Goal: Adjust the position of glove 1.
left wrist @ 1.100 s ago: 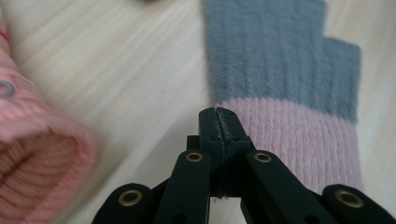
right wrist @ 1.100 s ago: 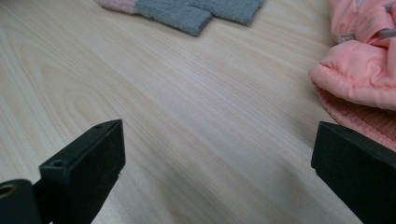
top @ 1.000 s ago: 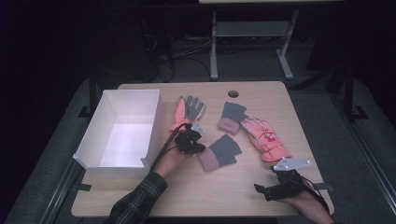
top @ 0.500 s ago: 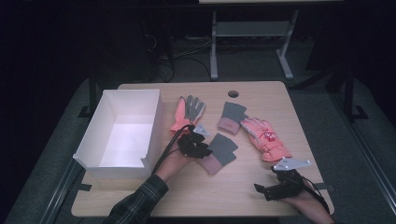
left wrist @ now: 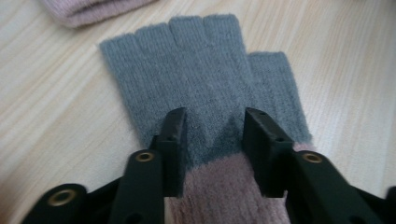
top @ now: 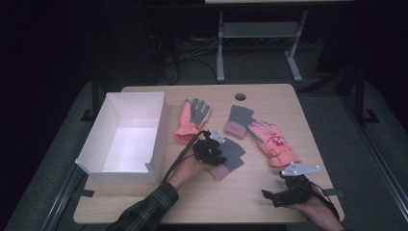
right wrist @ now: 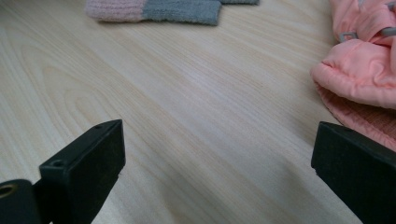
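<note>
Status: the white box point(top: 126, 137) at the left of the high view holds nothing, and all four gloves lie on the desk point(top: 250, 192), so no placement is done yet, if the box is indeed the destination.

Left claw point(left wrist: 212, 133): its jaws have just been opening and now stand at a narrow gap, straddling the grey-and-pink knit glove point(left wrist: 205, 84) where grey meets the pink cuff. The pads rest beside a raised fold of knit but do not appear to pinch it; treat the glove as not yet secured. In the high view this glove point(top: 231, 156) lies at centre, just right of the box wall.

Above it lie the orange-and-grey glove point(top: 192, 118) and a second knit glove point(top: 239, 121); right of centre lies the padded orange glove point(top: 272, 144).

Right claw point(right wrist: 215, 154): jaws wide, holding nothing, parked low at lower right near the desk's front edge.

Clearance: bare desk fills the lower centre. Expect the box's near wall to need a lift-over.
</note>
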The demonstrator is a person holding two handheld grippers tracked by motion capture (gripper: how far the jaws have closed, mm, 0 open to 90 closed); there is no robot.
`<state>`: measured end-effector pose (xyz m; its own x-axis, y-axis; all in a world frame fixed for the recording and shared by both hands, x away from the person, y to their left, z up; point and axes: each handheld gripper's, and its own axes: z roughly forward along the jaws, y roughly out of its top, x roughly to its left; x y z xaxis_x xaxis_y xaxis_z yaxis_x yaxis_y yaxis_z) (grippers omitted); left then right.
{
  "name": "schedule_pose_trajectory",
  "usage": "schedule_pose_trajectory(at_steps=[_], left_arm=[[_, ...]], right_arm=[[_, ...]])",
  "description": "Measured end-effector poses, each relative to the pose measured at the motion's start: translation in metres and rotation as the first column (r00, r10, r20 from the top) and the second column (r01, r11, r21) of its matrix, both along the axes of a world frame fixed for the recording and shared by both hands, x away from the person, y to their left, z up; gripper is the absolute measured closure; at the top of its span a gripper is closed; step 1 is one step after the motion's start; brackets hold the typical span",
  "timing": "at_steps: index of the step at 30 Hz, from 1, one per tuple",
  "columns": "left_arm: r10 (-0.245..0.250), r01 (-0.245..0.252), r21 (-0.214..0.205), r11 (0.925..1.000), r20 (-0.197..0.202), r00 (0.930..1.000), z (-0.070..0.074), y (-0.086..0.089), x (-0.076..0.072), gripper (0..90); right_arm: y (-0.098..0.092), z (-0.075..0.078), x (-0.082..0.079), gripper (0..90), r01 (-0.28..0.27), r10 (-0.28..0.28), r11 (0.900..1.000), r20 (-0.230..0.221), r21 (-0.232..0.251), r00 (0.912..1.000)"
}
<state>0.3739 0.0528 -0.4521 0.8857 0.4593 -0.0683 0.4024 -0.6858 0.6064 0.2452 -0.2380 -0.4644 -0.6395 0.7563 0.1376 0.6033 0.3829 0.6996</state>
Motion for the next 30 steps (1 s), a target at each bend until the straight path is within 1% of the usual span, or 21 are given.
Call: schedule_pose_trajectory(at_steps=[2, 3, 4, 5, 7, 8, 10, 11, 12, 14, 15, 16, 17, 18, 20, 21, 24, 25, 28, 29, 30], left_arm=[[-0.003, 0.003, -0.007, 1.0, 0.0, 1.0, -0.002, 0.0, 0.0, 68.8], [-0.006, 0.006, -0.006, 1.0, 0.0, 1.0, -0.002, 0.0, 0.0, 68.8], [-0.011, 0.011, -0.004, 0.9999, 0.002, 0.9999, -0.002, 0.0, 0.0, 78.6], [-0.018, 0.018, 0.004, 0.9998, 0.005, 0.9998, -0.002, -0.001, 0.0, 81.8], [-0.016, 0.016, 0.001, 0.9999, 0.002, 0.9999, -0.001, -0.001, -0.001, 84.4], [-0.013, 0.013, -0.002, 0.9999, 0.001, 0.9999, -0.001, -0.002, -0.002, 84.8], [-0.03, 0.03, -0.004, 0.9995, -0.011, 0.9995, 0.001, -0.001, -0.003, 85.1], [-0.049, 0.049, 0.001, 0.9988, -0.014, 0.9987, 0.005, -0.001, -0.006, 85.3], [-0.049, 0.048, -0.013, 0.9987, -0.021, 0.9986, 0.006, -0.002, -0.01, 85.3], [-0.056, 0.056, -0.01, 0.9984, -0.023, 0.9982, 0.008, -0.002, -0.013, 85.3], [-0.067, 0.067, -0.011, 0.9977, -0.026, 0.9974, 0.01, -0.003, -0.02, 85.3], [-0.069, 0.068, -0.02, 0.9975, -0.039, 0.9969, 0.011, -0.003, -0.029, 85.3], [-0.077, 0.076, -0.013, 0.997, -0.044, 0.9961, 0.013, -0.002, -0.033, 85.2], [-0.077, 0.076, -0.013, 0.997, -0.044, 0.9961, 0.013, -0.002, -0.033, 85.2], [-0.069, 0.068, -0.014, 0.9976, -0.05, 0.9964, 0.014, -0.002, -0.041, 85.1], [-0.056, 0.055, -0.025, 0.9982, -0.055, 0.9969, 0.013, -0.001, -0.046, 84.9], [-0.063, 0.062, -0.012, 0.998, -0.068, 0.9957, 0.009, 0.0, -0.048, 82.3], [-0.055, 0.053, -0.026, 0.9983, -0.079, 0.9953, 0.007, 0.001, -0.05, 79.7], [-0.055, 0.052, -0.04, 0.9979, -0.079, 0.9954, 0.01, 0.005, -0.051, 78.5], [-0.06, 0.057, -0.038, 0.9976, -0.078, 0.9951, 0.011, 0.007, -0.05, 78.4], [-0.055, 0.051, -0.058, 0.997, -0.078, 0.9954, 0.012, 0.008, -0.051, 77.8]], right_arm=[[0.0, 0.0, 0.0, 2.5, -0.005, 0.005, 1.0, 0.006, -0.001, 1.0], [0.0, 0.0, 0.0, 2.5, -0.005, 0.005, 1.0, 0.005, -0.001, 1.0], [0.001, 0.0, 0.0, 2.5, -0.005, 0.005, 1.0, 0.004, -0.003, 1.0], [0.001, 0.0, 0.0, 2.5, -0.006, 0.006, 1.0, 0.003, -0.004, 1.0], [0.001, 0.0, 0.001, 2.5, -0.006, 0.006, 1.0, 0.004, -0.002, 1.0], [0.001, 0.0, 0.001, 2.5, -0.003, 0.003, 1.0, 0.002, 0.0, 1.0], [0.0, 0.0, 0.001, 2.5, -0.002, 0.002, 1.0, 0.003, 0.0, 1.0], [0.0, 0.0, 0.0, 2.5, 0.0, 0.0, 1.0, 0.001, 0.002, 1.0], [-0.001, 0.0, 0.001, 2.5, -0.002, 0.002, 1.0, 0.005, 0.001, 1.0], [-0.001, 0.0, 0.001, 2.5, -0.001, 0.001, 1.0, 0.004, -0.001, 1.0], [0.0, 0.0, 0.001, 2.5, 0.004, -0.004, 1.0, -0.004, -0.001, 1.0], [0.0, 0.0, 0.001, 2.5, 0.001, -0.001, 1.0, 0.002, -0.001, 1.0], [0.0, 0.0, 0.001, 2.5, 0.002, -0.002, 1.0, 0.002, -0.001, 1.0], [0.0, 0.0, 0.001, 2.5, 0.002, -0.002, 1.0, 0.002, -0.001, 1.0], [-0.001, 0.0, 0.001, 2.5, 0.003, -0.003, 1.0, 0.003, 0.0, 1.0], [-0.001, -0.001, 0.001, 2.5, 0.006, -0.006, 1.0, 0.003, 0.0, 1.0], [-0.001, 0.0, 0.0, 2.5, 0.01, -0.01, 0.9999, 0.0, 0.002, 0.9999], [-0.001, 0.0, 0.0, 2.5, 0.01, -0.01, 0.9999, -0.001, 0.003, 1.0], [-0.001, 0.0, 0.0, 2.5, 0.005, -0.005, 1.0, 0.003, 0.0, 1.0], [-0.001, 0.0, 0.0, 2.5, 0.004, -0.004, 1.0, 0.002, 0.0, 1.0], [-0.001, -0.001, 0.0, 2.5, 0.004, -0.004, 1.0, 0.004, -0.001, 1.0]])
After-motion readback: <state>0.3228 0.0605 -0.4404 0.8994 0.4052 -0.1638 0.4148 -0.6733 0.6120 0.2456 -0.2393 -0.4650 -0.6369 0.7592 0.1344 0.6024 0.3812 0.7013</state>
